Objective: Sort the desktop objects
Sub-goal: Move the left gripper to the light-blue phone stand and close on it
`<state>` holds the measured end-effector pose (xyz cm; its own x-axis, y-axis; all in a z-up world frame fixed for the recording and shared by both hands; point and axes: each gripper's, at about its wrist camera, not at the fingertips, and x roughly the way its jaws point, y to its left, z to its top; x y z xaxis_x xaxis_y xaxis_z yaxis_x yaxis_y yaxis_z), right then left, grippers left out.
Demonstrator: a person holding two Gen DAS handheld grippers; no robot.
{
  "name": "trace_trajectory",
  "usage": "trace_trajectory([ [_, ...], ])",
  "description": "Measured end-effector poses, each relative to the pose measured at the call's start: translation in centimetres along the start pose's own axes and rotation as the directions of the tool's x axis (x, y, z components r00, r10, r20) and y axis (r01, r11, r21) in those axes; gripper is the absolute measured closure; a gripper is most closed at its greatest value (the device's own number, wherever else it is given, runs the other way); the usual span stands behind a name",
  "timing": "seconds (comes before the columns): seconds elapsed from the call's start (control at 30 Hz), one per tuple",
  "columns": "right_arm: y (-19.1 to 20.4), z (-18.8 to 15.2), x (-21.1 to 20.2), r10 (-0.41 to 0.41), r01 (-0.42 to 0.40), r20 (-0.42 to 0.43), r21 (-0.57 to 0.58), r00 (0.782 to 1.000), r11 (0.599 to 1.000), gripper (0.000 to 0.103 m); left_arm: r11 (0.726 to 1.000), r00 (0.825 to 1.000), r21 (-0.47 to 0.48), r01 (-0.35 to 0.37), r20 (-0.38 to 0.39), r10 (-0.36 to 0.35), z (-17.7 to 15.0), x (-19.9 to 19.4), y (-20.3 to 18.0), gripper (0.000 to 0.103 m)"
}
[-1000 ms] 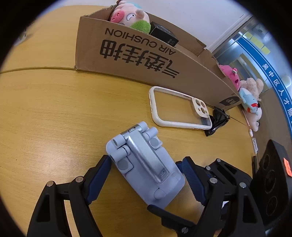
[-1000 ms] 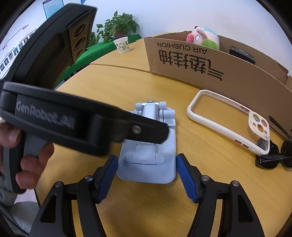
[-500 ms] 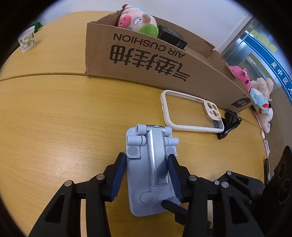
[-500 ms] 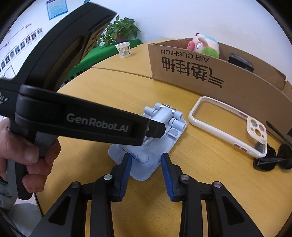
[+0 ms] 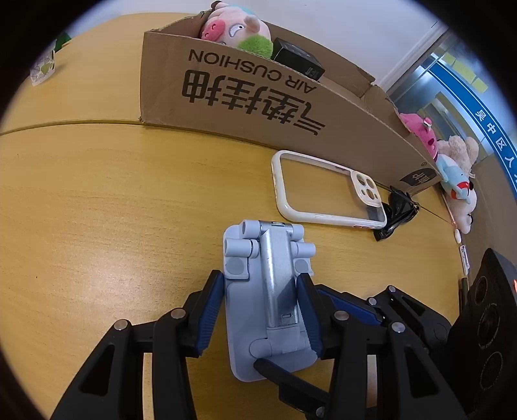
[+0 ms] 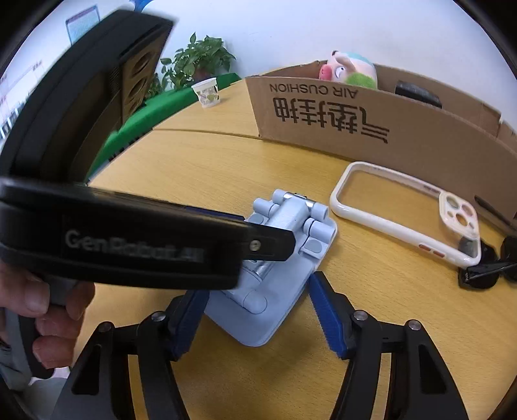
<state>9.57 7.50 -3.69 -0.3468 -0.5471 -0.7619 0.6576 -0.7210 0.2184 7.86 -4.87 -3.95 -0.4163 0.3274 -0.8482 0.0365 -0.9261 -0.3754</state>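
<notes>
— Clutter first: what surrounds the stand (image 5: 268, 297)?

— Beyond it a clear phone case (image 5: 326, 190) lies flat on the table (image 5: 97, 200), with black sunglasses (image 5: 399, 210) touching the case's far end. Behind both stands a cardboard box (image 5: 258, 97) holding a pig plush (image 5: 236, 29) and a black box (image 5: 297, 63). More plush toys (image 5: 452, 174) sit past the carton's right end, and a paper cup (image 6: 206, 92) is well apart, near the plants (image 6: 200, 61).

— And the claws?

— The left gripper (image 5: 261, 310) has its blue pads (image 5: 210, 313) pressed against both long sides of the stand, clamping it. The stand lies on the table, folded flat, hinge end pointing toward the carton. The right gripper (image 6: 255, 313) is spread wide, its pads (image 6: 326, 313) flanking the stand's near corner; whether they touch it cannot be told.

— Does either camera add anything?

— The right view shows the left gripper's black body (image 6: 129, 239) crossing over the stand, hiding part of it, and the person's hand (image 6: 48, 310) on its handle. Only the left view shows both pads seated on the stand, plus the extra plush toys.
</notes>
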Motion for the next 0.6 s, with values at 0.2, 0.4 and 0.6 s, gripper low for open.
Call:
trace_trajectory([
  [0.2, -0.4, -0.2, -0.3, 0.012, -0.012, 0.003, 0.002, 1.000, 1.000, 0.050, 1.000, 1.000, -0.007, 0.004, -0.002, -0.004, -0.1, -0.1, 0.2, 0.058],
  [0.4, -0.8, -0.4, -0.6, 0.039, -0.039, 0.010, 0.019, 0.999, 0.999, 0.057, 1.000, 1.000, -0.007, -0.006, 0.000, 0.006, -0.1, -0.1, 0.1, 0.058],
  [0.6, -1.1, -0.9, -0.9, 0.063, -0.064, 0.012, 0.022, 0.998, 0.998, 0.057, 1.000, 1.000, -0.016, 0.001, -0.010, -0.001, -0.2, -0.2, 0.4, 0.058],
])
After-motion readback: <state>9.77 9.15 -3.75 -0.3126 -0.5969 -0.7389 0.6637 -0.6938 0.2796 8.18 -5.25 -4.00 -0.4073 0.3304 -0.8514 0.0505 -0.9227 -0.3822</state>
